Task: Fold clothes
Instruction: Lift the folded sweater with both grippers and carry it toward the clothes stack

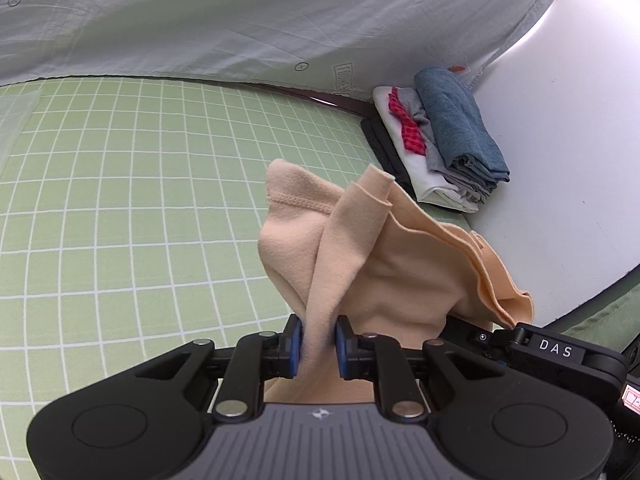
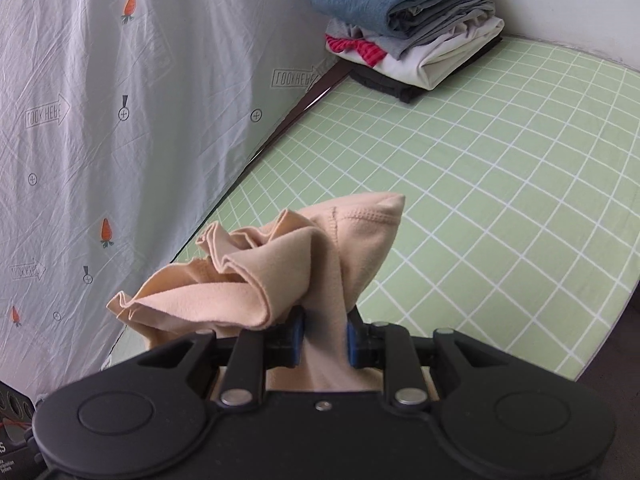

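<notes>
Peach garment (image 1: 360, 264) clamped both views; right hand-held gripper (image 1: 516, 326) visible left view only

Left wrist view: garment (image 1: 360, 264) bunched at centre, above the bed (image 1: 120, 208), a fold between the jaws of the left gripper (image 1: 318, 346) at lower centre. Stack of folded clothes (image 1: 444, 140) on the bed at upper right, against the wall (image 1: 560, 160). Sheet (image 1: 260, 20) hanging behind the bed, across the top.

Right wrist view: garment (image 2: 288, 264) at centre, a fold in the right gripper (image 2: 325, 342). Stack (image 2: 412, 28) at upper right; sheet (image 2: 120, 120) at left.
</notes>
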The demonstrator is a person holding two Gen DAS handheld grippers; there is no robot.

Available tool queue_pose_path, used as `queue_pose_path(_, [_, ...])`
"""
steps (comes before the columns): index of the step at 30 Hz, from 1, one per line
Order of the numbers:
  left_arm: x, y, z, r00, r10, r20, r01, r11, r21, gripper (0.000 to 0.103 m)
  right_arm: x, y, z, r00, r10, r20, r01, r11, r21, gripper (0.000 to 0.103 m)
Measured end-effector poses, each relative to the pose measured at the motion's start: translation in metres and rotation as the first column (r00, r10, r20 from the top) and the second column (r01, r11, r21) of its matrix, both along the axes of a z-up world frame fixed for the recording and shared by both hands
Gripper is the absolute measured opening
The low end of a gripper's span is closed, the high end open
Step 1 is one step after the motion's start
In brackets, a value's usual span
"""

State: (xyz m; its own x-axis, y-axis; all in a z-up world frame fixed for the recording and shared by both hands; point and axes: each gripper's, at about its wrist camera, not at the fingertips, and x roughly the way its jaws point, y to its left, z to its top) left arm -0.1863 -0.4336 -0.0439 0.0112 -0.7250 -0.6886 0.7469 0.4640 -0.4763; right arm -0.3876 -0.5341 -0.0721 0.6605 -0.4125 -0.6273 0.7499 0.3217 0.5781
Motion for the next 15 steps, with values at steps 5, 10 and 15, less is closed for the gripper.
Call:
queue_pose_path(5, [-0.016,-0.055,0.004,0.997,-0.069,0.018,0.069,0.997,-0.019,0.018,-0.03,-0.034,0.003,0.998,-0.068,0.004,0.068,0.997,-0.032,0.022])
queue_pose_path(10, [-0.055,-0.123,0.006,0.993,-0.089,0.08,0.093,0.994,-0.055,0.018,-0.063,-0.093,0.002,0.996,-0.089,-0.001,0.088,0.993,-0.084,0.022])
queue_pose_path(15, [-0.1,-0.209,0.007,0.994,-0.067,0.082,0.073,0.995,-0.068,0.017,-0.101,-0.177,0.006,0.997,-0.077,0.005,0.077,0.99,-0.122,0.022])
